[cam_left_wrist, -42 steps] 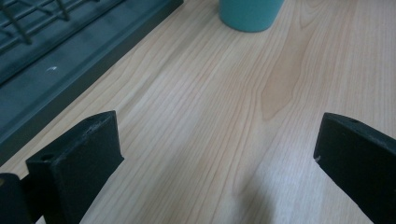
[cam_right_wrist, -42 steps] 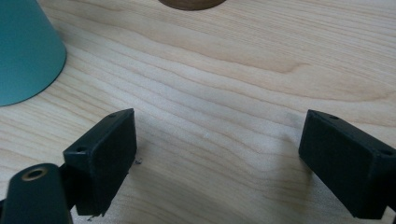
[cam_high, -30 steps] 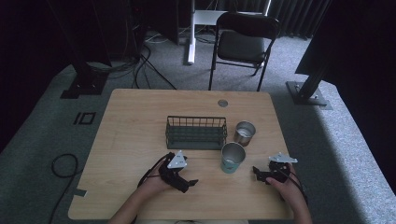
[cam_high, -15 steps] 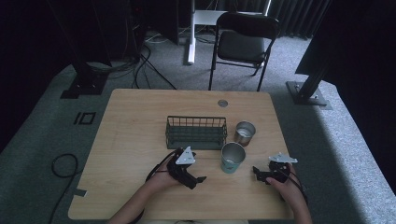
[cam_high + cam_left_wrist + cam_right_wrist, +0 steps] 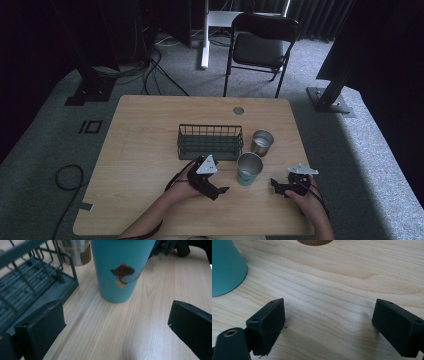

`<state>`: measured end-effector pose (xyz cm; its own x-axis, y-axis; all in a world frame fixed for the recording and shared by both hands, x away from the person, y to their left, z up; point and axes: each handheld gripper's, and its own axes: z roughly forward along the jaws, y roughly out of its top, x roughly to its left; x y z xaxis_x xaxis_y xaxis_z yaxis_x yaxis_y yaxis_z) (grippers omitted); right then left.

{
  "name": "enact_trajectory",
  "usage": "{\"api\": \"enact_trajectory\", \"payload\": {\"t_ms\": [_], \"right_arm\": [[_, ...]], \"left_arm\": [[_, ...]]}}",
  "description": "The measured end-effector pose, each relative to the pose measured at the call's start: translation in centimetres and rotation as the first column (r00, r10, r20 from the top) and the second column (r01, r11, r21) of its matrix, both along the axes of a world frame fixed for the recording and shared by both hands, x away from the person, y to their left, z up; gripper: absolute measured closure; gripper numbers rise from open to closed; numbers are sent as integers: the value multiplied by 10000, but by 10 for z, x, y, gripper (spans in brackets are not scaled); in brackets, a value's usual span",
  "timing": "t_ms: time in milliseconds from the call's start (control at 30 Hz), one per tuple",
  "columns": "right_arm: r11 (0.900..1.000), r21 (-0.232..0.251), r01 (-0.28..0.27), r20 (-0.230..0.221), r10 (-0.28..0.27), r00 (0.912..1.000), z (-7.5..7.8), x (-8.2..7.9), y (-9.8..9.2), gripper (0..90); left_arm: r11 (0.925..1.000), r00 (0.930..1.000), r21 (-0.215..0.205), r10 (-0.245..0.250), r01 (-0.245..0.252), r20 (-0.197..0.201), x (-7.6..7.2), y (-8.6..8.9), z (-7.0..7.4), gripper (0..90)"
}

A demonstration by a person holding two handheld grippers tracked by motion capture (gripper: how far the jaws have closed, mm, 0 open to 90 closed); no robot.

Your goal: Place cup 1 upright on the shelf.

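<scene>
Teal cup (image 5: 249, 169): stands upright near the middle of the table (image 5: 150, 135), long axis vertical, mouth facing up; its printed figure shows in the left gripper view (image 5: 123, 272).
Position: just near of the wire rack (image 5: 210, 142), near-left of the steel cup (image 5: 261, 141); touching neither as far as can be told.
Left gripper (image 5: 219, 190): left of the teal cup, jaws spread wide and empty, pointing right at the cup's base; near it, not touching.
Right gripper (image 5: 276, 185): right of the teal cup, jaws wide apart, empty, low over bare wood, aimed left.
</scene>
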<state>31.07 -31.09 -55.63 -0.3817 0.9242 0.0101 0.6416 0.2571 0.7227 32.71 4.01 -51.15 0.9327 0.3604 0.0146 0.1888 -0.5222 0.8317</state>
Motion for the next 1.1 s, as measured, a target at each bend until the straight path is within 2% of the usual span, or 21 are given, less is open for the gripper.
{"api": "enact_trajectory", "payload": {"t_ms": [100,667,867,1100], "right_arm": [[10000,1,2,-1,-2,10000,0,0,0,110],[10000,8,1,-2,-1,10000,0,0,0,110],[10000,8,1,-2,-1,10000,0,0,0,110],[10000,13,3,-3,-3,10000,0,0,0,109]], "left_arm": [[9999,10000,-165,-40,40,9,2,-5,3,23],[9991,9994,-250,-335,336,20,15,-36,5,23],[9970,9987,-606,-493,485,-114,21,-49,5,23],[9977,9989,-492,-477,475,-18,24,-61,2,23]]}}
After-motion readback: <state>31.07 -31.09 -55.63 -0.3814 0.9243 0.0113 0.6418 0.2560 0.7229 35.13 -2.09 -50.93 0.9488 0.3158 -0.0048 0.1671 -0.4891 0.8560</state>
